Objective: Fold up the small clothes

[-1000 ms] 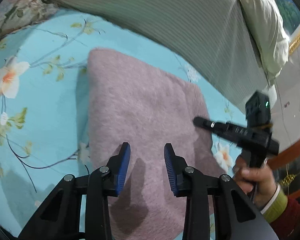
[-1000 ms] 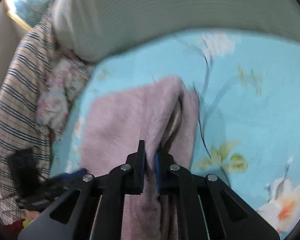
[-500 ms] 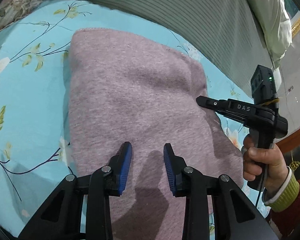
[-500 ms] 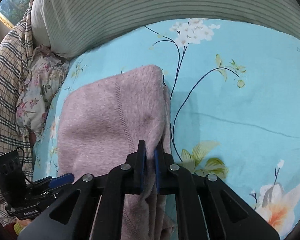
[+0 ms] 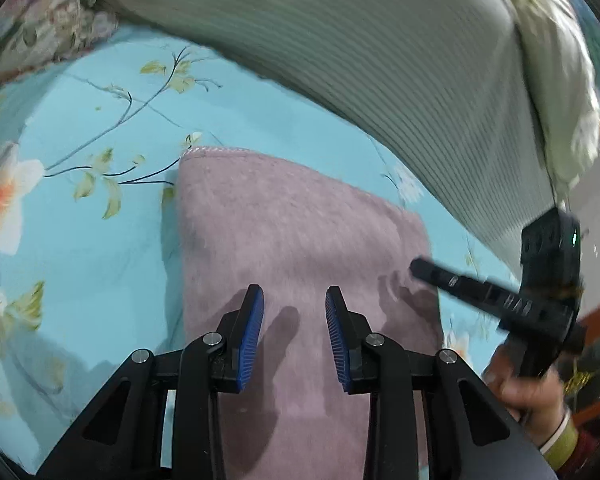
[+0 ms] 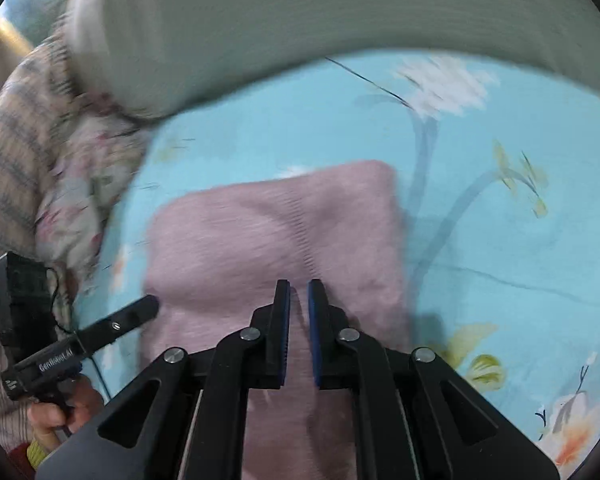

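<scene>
one folded pink garment [image 5: 300,232] lies flat on the floral bed sheet [image 5: 100,240]. two tongs: left tongs [image 5: 294,320] released above its near end, right tongs [image 6: 299,312] slightly parted, gripping nothing, over it.

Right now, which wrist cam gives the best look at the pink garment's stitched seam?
Right wrist. The seam runs down the pink garment toward the right gripper, visible though motion-blurred. The left wrist view shows the garment as plain fuzzy fabric with only an edge hem, no seam line.
</scene>
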Tool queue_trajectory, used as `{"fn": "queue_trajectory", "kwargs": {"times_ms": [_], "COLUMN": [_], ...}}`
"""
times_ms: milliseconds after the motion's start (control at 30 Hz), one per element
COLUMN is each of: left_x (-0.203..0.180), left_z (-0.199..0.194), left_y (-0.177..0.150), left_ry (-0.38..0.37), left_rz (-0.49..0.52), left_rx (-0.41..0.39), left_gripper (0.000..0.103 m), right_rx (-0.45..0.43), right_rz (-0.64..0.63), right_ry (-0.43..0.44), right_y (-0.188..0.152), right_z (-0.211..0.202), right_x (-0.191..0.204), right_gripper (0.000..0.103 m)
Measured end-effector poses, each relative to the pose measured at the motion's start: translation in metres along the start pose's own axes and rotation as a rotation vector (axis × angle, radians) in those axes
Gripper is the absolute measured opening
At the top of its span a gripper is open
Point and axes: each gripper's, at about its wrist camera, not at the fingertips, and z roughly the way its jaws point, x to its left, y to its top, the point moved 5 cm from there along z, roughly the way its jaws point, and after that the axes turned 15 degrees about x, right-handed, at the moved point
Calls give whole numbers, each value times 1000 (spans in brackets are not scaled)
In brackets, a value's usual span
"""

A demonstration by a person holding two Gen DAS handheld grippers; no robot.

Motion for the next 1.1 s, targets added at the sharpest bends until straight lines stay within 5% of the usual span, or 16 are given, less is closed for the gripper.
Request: {"fn": "queue_trajectory", "kwargs": {"times_ms": [67, 133, 167, 367, 467, 700, 733, 833, 1000, 1100], "left_x": [11, 21, 24, 11, 3, -2, -1, -9, -13, -6], "left_z": [15, 30, 35, 30, 35, 6, 0, -20, -43, -52], "left_y": [11, 19, 22, 24, -8, -62, -68, -93, -140, -174], "left_ry": [16, 49, 62, 70, 23, -10, -10, 11, 79, 102], "left_rz": [-43, -76, -77, -9, 8, -11, -1, 54, 92, 94], "left_rx": [30, 63, 69, 81, 141, 90, 87, 86, 84, 97], "left_gripper": [25, 5, 2, 4, 3, 4, 7, 21, 47, 51], "right_rx": [-16, -25, -29, -29, -23, -28, -29, -31, -8, 19], "right_rz": [39, 34, 26, 50, 46, -41, -50, -37, -1, -12], "right_ry": [5, 7, -7, 8, 1, 49, 51, 43, 34, 40], "right_y": [-2, -3, -4, -13, -21, -67, -79, -115, -165, -182], "right_z": [2, 0, -1, -7, -10, -53, -60, -76, -81, -74], "right_x": [-16, -17, -14, -15, -17, 6, 7, -2, -17, -14], "right_gripper": [0, 0, 0, 0, 0, 5, 10, 55, 56, 56]}}
